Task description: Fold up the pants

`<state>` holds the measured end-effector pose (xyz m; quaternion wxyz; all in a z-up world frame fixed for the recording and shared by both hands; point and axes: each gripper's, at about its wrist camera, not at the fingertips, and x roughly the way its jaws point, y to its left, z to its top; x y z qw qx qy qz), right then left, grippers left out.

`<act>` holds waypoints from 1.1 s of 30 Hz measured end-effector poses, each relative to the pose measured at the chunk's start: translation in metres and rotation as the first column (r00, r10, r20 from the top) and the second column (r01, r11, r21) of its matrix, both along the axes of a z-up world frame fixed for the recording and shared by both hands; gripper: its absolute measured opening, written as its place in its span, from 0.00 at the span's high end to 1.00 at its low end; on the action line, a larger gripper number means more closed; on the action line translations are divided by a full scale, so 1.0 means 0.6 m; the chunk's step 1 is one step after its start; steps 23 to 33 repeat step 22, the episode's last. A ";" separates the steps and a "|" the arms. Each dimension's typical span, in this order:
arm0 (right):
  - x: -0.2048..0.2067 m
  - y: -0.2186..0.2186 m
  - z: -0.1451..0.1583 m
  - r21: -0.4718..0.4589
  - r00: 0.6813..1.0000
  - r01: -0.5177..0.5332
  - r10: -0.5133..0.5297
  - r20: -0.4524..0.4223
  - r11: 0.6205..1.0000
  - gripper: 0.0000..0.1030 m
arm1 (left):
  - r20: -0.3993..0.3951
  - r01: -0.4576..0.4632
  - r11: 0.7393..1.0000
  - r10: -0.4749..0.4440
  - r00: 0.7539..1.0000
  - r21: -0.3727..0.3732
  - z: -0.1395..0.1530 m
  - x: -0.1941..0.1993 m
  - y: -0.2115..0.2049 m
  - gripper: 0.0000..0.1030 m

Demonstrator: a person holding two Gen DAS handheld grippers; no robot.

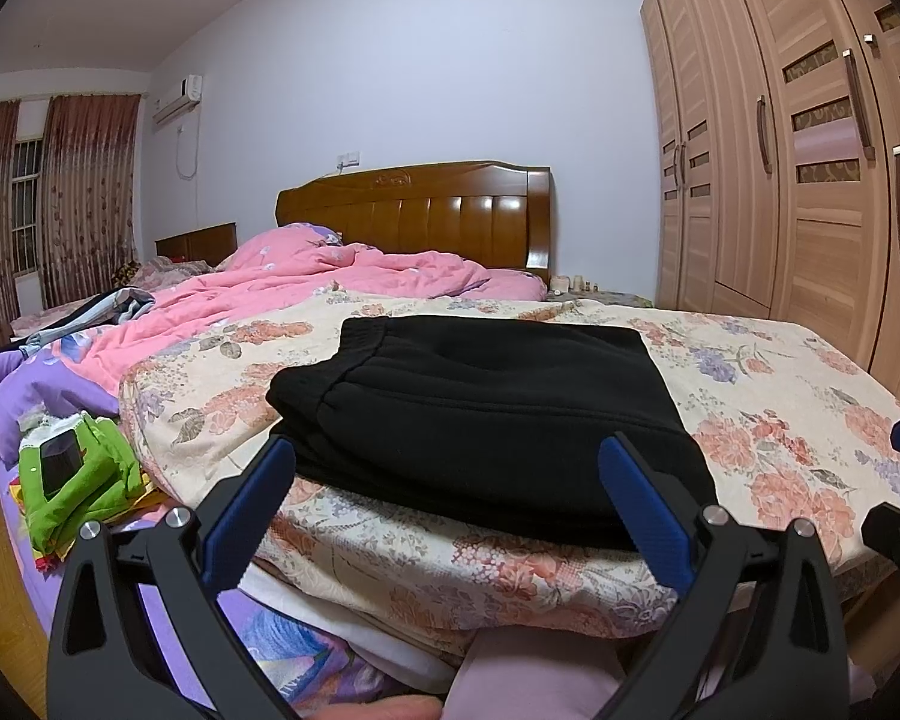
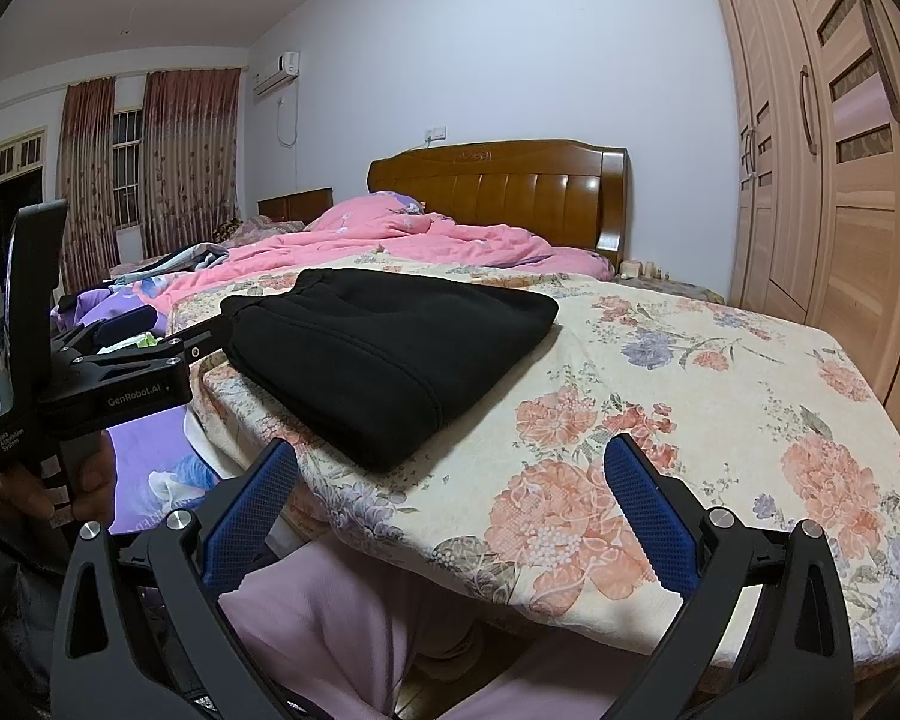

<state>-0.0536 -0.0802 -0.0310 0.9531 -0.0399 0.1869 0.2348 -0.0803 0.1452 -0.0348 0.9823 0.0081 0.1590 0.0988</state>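
Note:
The black pants (image 1: 486,408) lie folded into a thick rectangle on the floral bedspread (image 1: 780,396), elastic waistband at the far left. My left gripper (image 1: 450,450) is open just in front of the near edge of the pants, its blue pads (image 1: 246,516) holding nothing. In the right wrist view the same black pants (image 2: 384,348) sit at the centre left of the floral bedspread (image 2: 720,396). My right gripper (image 2: 450,456) is open over the bed's front edge, to the right of the pants, with nothing in it. The left gripper's body (image 2: 120,384) shows at the left, held by a hand (image 2: 90,480).
A rumpled pink quilt (image 1: 306,288) and wooden headboard (image 1: 420,216) lie beyond the pants. Green cloth (image 1: 78,480) sits on a purple sheet at the left. A tall wooden wardrobe (image 1: 810,180) lines the right wall. A person's pink-clad legs (image 2: 342,630) are below the bed edge.

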 end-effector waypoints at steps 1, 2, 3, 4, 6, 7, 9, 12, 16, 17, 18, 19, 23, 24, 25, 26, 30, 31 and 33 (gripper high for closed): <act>0.001 0.000 0.001 0.000 1.000 0.000 0.000 0.000 1.000 0.04 | 0.001 -0.001 1.000 0.001 1.000 0.001 0.000 0.000 0.000 0.02; 0.001 0.000 0.000 0.000 1.000 0.000 0.000 0.000 1.000 0.04 | 0.002 -0.002 1.000 0.002 1.000 0.002 0.000 -0.001 -0.001 0.02; 0.000 0.000 0.000 0.001 1.000 0.000 0.000 0.001 1.000 0.04 | 0.002 -0.002 1.000 0.002 1.000 0.004 0.000 0.000 -0.001 0.02; 0.002 -0.001 0.001 0.000 1.000 0.000 0.000 0.000 1.000 0.04 | 0.003 -0.004 1.000 0.003 1.000 0.006 0.001 0.000 -0.002 0.02; 0.003 -0.001 0.001 0.000 1.000 0.000 0.000 0.000 1.000 0.04 | 0.006 -0.001 1.000 0.001 1.000 0.009 0.001 -0.002 -0.004 0.02; 0.002 -0.001 0.001 0.000 1.000 0.000 0.000 0.000 1.000 0.04 | 0.006 0.001 1.000 -0.001 1.000 0.012 0.002 -0.003 -0.005 0.02; 0.003 -0.001 0.002 0.000 1.000 0.000 0.000 0.000 1.000 0.04 | 0.008 0.003 1.000 -0.003 1.000 0.018 0.003 -0.004 -0.007 0.02; 0.003 -0.001 0.002 0.000 1.000 0.000 0.000 0.000 1.000 0.04 | 0.001 -0.030 0.999 0.030 1.000 0.042 0.004 -0.002 -0.010 0.02; 0.003 -0.002 0.001 0.002 1.000 0.000 0.000 -0.002 1.000 0.04 | -0.014 -0.028 0.999 0.028 1.000 0.033 0.003 0.000 -0.004 0.02; 0.003 -0.002 0.001 0.002 1.000 0.000 0.000 -0.002 1.000 0.04 | -0.016 -0.031 0.999 0.032 0.999 0.026 0.003 0.000 0.000 0.02; 0.001 -0.001 0.000 0.002 1.000 -0.001 0.001 -0.002 1.000 0.04 | -0.020 -0.036 0.999 0.037 0.999 0.016 0.002 0.001 0.005 0.02; 0.002 -0.002 0.001 0.002 1.000 -0.001 0.001 -0.002 1.000 0.04 | -0.023 -0.039 0.999 0.039 0.999 0.014 0.002 0.001 0.008 0.02; 0.000 -0.001 0.001 0.000 1.000 -0.001 0.001 -0.002 1.000 0.04 | -0.036 -0.064 0.998 0.064 0.997 0.019 0.000 0.001 0.017 0.02; 0.000 -0.001 0.001 0.000 1.000 -0.001 0.001 -0.002 1.000 0.04 | -0.036 -0.064 0.998 0.064 0.997 0.019 0.000 0.001 0.017 0.02; 0.000 -0.001 0.001 0.000 1.000 -0.001 0.001 -0.002 1.000 0.04 | -0.036 -0.064 0.998 0.064 0.997 0.019 0.000 0.001 0.017 0.02; 0.000 -0.001 0.001 0.000 1.000 -0.001 0.001 -0.002 1.000 0.04 | -0.036 -0.064 0.998 0.064 0.997 0.019 0.000 0.001 0.017 0.02; 0.000 -0.001 0.001 0.000 1.000 -0.001 0.001 -0.002 1.000 0.04 | -0.036 -0.064 0.998 0.064 0.997 0.019 0.000 0.001 0.017 0.02; 0.000 -0.001 0.001 0.000 1.000 -0.001 0.001 -0.002 1.000 0.04 | -0.036 -0.064 0.998 0.064 0.997 0.019 0.000 0.001 0.017 0.02; 0.000 -0.001 0.001 0.000 1.000 -0.001 0.001 -0.002 1.000 0.04 | -0.036 -0.064 0.998 0.064 0.997 0.019 0.000 0.001 0.017 0.02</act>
